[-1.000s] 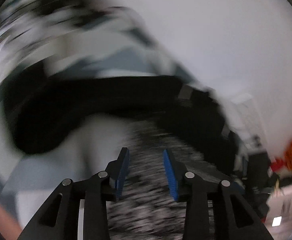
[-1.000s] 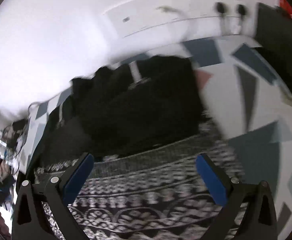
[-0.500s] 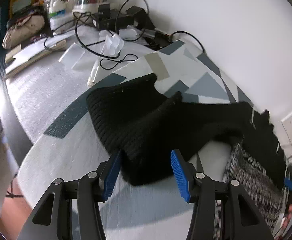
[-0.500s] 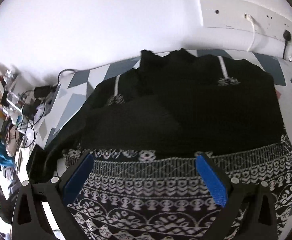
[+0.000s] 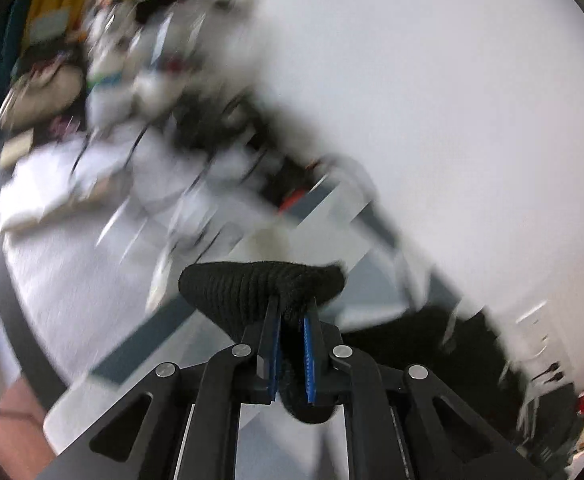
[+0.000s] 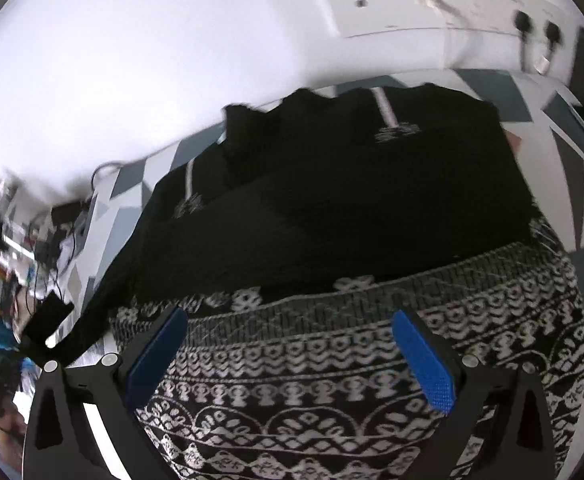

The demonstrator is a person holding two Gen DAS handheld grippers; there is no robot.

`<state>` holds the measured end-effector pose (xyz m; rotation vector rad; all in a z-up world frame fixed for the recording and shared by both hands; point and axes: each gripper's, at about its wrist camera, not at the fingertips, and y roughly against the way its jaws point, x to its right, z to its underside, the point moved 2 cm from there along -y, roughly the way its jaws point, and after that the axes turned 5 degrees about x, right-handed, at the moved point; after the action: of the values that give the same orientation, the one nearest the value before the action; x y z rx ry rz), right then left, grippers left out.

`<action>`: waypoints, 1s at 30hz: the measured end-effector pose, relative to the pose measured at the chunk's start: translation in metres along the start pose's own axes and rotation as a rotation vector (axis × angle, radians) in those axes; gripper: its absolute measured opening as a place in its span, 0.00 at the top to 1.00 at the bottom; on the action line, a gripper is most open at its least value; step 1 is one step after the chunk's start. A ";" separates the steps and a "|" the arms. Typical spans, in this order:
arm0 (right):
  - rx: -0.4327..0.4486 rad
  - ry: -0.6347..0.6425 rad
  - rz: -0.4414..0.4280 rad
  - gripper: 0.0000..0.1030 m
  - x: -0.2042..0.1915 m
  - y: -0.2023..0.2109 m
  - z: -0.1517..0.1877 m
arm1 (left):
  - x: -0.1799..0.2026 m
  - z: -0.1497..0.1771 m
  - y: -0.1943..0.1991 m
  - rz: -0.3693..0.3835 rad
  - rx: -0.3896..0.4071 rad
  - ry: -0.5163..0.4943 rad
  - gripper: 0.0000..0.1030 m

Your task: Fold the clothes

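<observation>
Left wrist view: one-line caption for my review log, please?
Left gripper shut on a black knit sleeve, lifted above the patterned table; background motion-blurred.

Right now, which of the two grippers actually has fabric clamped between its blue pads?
The left gripper: its jaws are shut on a bunched fold of the black knit sweater. The right gripper hangs wide open above the patterned hem.

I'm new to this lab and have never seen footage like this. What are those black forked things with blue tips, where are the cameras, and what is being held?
They are hand-held tongs, one in each of the person's hands, each with a camera looking along its two fingers. The blurred picture is from the left tongs: they are shut on a bunched cuff-like end of a black knitted sweater, lifted above the patterned table. The other picture is from the right tongs, wide open and holding nothing, above the sweater's black-and-white patterned hem. The sweater lies spread on the table, near a white wall.
</observation>
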<state>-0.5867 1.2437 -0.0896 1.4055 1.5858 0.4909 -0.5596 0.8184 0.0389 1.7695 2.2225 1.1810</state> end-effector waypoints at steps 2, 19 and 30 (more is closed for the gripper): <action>0.022 -0.024 0.002 0.00 0.014 0.007 -0.005 | 0.052 -0.019 0.002 0.079 0.057 -0.073 0.92; 0.151 -0.265 0.086 0.00 0.185 0.065 -0.025 | 0.370 0.243 -0.117 0.507 -0.404 -0.723 0.88; 0.129 -0.474 -0.332 0.00 0.191 0.047 -0.034 | 0.312 0.183 -0.074 0.513 -0.342 -0.691 0.57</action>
<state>-0.5724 1.4420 -0.1066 1.2047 1.4307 -0.1385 -0.6350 1.1764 -0.0100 2.1980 1.1576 0.7520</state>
